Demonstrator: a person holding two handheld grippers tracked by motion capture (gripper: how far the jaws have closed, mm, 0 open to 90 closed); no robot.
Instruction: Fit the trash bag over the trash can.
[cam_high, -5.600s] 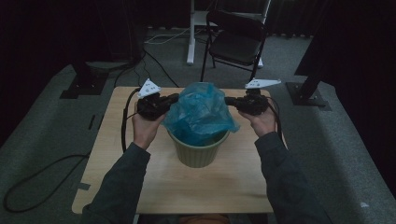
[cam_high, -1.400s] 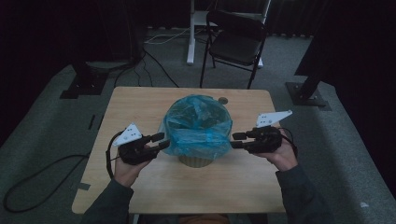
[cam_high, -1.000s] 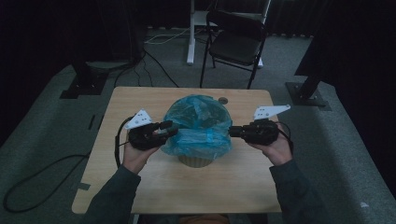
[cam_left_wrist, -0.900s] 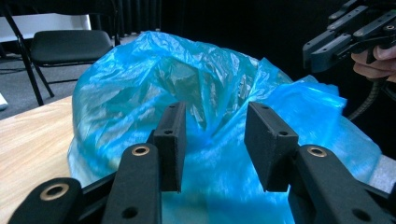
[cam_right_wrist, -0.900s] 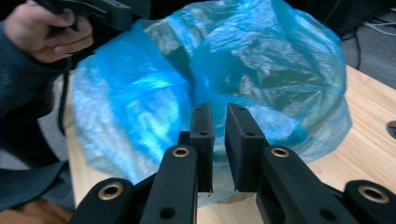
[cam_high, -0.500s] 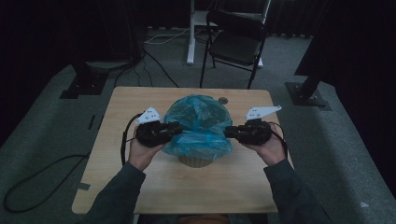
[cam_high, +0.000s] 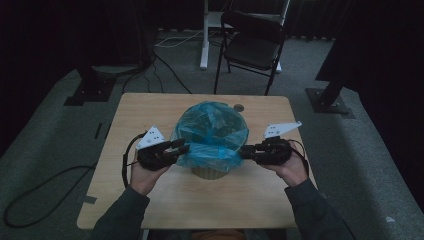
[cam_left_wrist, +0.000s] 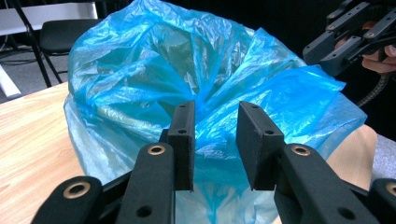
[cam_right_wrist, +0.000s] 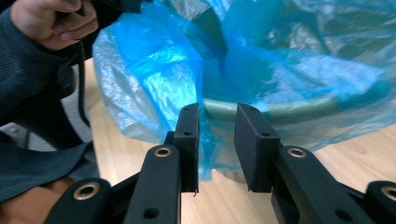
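Bag (cam_high: 212, 135): blue, lining bin (cam_high: 210, 171), mid-tabletop (cam_high: 150, 107). Left gripper (cam_high: 181, 148) and right gripper (cam_high: 245, 152): jaws spread, flanking bag's overhanging edge.

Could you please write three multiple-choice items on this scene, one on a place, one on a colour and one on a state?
1. Where does the bin stand?
A. near the middle of the wooden table
B. on the grey floor
C. on the black chair

2. What colour is the plastic bag over the bin?
A. black
B. blue
C. white

3. How do the jaws of the left gripper stand?
A. pressed flat together
B. apart, with a gap between them
C. clamped on a wooden block

Answers:
1 A, since the high view shows the bin on the tabletop between the left gripper and the right gripper.
2 B, since the film is blue in all views.
3 B, since the left gripper view shows bag film through the gap between the two black jaws.
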